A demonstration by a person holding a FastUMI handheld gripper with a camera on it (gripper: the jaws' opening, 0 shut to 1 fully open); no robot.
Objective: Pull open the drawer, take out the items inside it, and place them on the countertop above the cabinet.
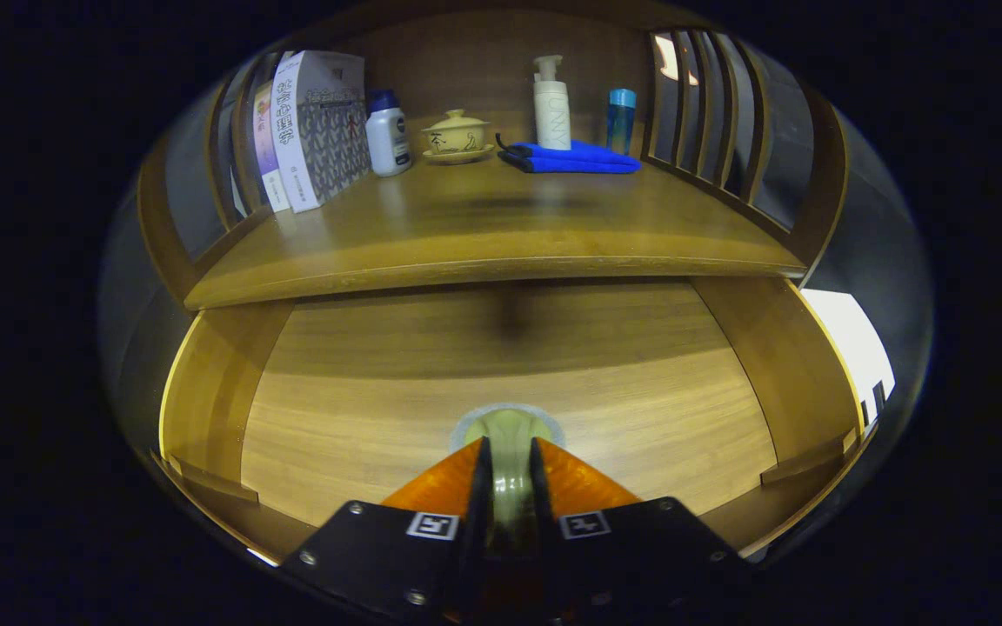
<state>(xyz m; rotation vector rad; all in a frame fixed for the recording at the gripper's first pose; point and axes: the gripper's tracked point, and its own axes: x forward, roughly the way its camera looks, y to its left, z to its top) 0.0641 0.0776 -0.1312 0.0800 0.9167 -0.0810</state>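
The wooden drawer [223, 409] stands pulled open below the countertop [484, 235]. My gripper [510, 450] hangs over the front part of the drawer floor. Its two orange fingers [444, 478] press on a pale olive-green rounded item [510, 428] with a light grey rim. That item pokes out just past the fingertips, and its lower part is hidden between the fingers. I cannot tell whether it rests on the drawer floor or is lifted off it. The drawer floor beyond the fingers is bare wood.
At the back of the countertop stand books [314, 126], a white bottle with a blue cap [387, 135], a lidded tea bowl on a saucer [456, 137], a pump bottle [551, 104] on a folded blue cloth [571, 158], and a blue bottle [620, 120]. Slatted side rails [710, 113] flank it.
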